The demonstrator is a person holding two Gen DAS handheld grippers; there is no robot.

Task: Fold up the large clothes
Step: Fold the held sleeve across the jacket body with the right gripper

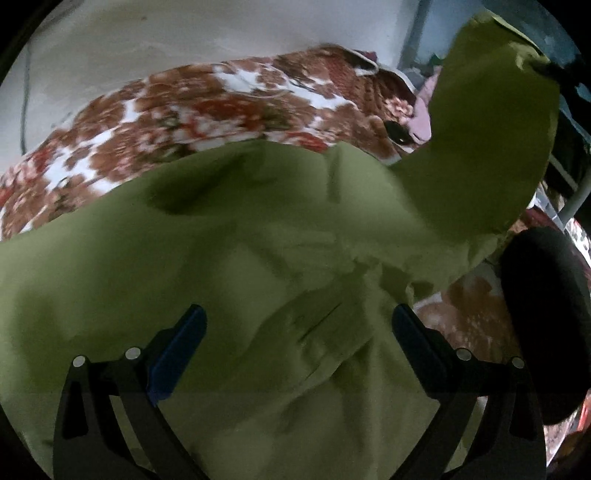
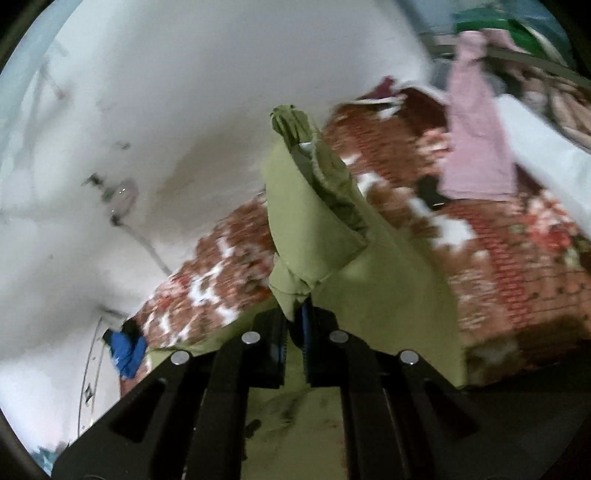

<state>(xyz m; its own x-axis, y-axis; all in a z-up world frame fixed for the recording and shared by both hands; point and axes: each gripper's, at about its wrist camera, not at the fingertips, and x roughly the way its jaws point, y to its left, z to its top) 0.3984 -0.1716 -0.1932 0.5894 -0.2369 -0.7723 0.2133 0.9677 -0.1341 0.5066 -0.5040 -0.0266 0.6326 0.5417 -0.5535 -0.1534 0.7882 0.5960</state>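
In the left wrist view the green garment (image 1: pixel 229 251) fills the lower and middle frame, spread over a bed covered by a floral blanket (image 1: pixel 192 107). The blanket's far edge meets a pale wall (image 1: pixel 184 33) along the top. At the upper right, part of the garment is lifted into a tall flap against a cluttered area with metal bars; a dark rounded shape (image 1: pixel 543 321) sits at the right edge.

The left claw (image 1: pixel 299 321) stands with its fingers wide apart above the cloth, nothing between them.

In the right wrist view the right claw (image 2: pixel 295 321) is clamped on a bunched fold of the garment (image 2: pixel 306 221), which rises crumpled toward centre frame. A pink cloth (image 2: pixel 476 140) hangs at upper right; a blue item (image 2: pixel 127 354) lies at lower left beside the blanket's edge.

No containers are visible.
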